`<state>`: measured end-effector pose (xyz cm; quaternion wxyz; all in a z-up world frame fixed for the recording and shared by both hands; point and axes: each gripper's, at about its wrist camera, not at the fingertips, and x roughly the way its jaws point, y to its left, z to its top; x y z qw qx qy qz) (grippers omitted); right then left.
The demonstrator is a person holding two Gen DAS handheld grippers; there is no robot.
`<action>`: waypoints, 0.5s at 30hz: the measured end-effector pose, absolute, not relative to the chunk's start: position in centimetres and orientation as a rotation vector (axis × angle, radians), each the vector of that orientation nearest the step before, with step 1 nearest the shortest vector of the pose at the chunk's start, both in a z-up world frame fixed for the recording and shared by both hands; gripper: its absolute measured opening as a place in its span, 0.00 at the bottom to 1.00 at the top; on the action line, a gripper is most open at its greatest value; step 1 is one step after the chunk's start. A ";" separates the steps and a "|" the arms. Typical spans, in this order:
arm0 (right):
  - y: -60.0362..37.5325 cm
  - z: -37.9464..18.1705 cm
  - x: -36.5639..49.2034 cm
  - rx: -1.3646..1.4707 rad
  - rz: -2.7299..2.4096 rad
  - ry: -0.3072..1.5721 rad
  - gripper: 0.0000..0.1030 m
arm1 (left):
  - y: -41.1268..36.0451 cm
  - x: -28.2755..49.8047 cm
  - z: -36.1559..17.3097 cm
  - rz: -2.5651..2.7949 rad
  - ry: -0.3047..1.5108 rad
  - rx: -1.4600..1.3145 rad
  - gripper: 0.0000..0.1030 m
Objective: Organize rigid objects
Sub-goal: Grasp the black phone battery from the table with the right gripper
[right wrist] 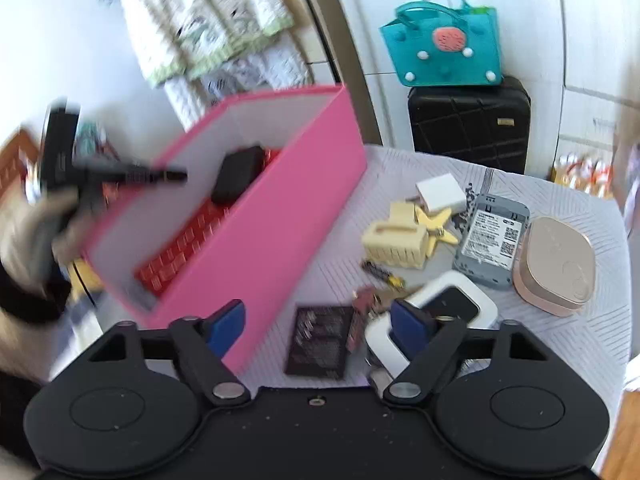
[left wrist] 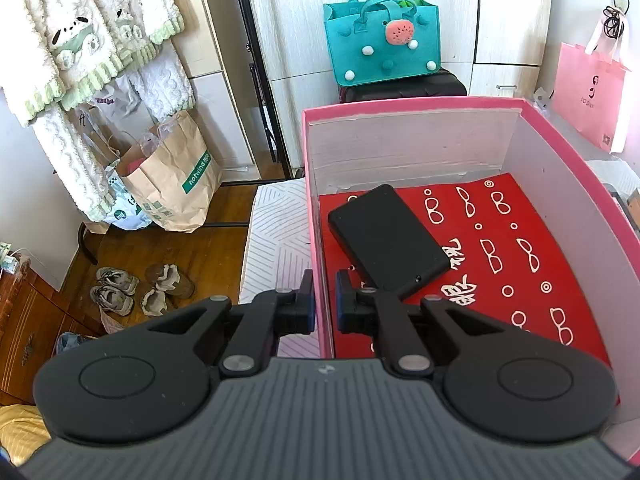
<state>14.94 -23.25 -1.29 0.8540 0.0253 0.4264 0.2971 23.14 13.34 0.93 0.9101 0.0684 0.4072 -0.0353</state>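
– Left gripper (left wrist: 325,300) first, since it fills the bottom of its own view: the pads are pressed together on the left wall of the pink box (left wrist: 400,106), one inside and one outside.

– And the other claw?

– Right gripper (right wrist: 318,322) is spread wide and holds nothing. It hangs just right of the box, over a black card (right wrist: 320,340) and the near end of a white device (right wrist: 452,308). That view is blurred, so I can't tell whether either finger touches anything.

– What's already stowed?

– One black slab (left wrist: 388,240), lying flat on the box's red floor near the left wall. Its long axis runs on a slant, from the far-left corner towards the middle of the near side. The short end with a small round hole points at the near side.

– Where could this go wrong?

– Three places, I'd judge. The pinched wall is thin card, so a pull or twist from the left claw could tilt or skew the box and send the slab sliding. The right claw's left finger sits close to the box's outer wall, so a careless swing could knock it. And the white device looks rounded and smooth, with small clutter crowding it, so a grip across its curved edge may slip or drag the neighbours along.

– Anything else waiting?

– A grey labelled device (right wrist: 492,240) and a beige case (right wrist: 556,264), well right of the box.
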 end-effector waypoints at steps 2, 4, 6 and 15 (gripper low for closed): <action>-22.9 -2.0 14.7 0.020 0.638 0.905 0.59 | 13.3 23.2 0.9 -0.068 0.840 0.143 0.07; -22.3 -2.9 14.3 -0.013 0.679 0.908 0.56 | 13.3 23.1 0.9 -0.064 0.838 0.147 0.07; -21.4 -3.8 14.0 -0.068 0.697 0.904 0.55 | 13.2 23.0 0.9 -0.061 0.834 0.155 0.07; -18.1 -5.8 14.0 -0.271 0.671 0.862 0.55 | 13.2 23.2 0.8 -0.046 0.839 0.169 0.07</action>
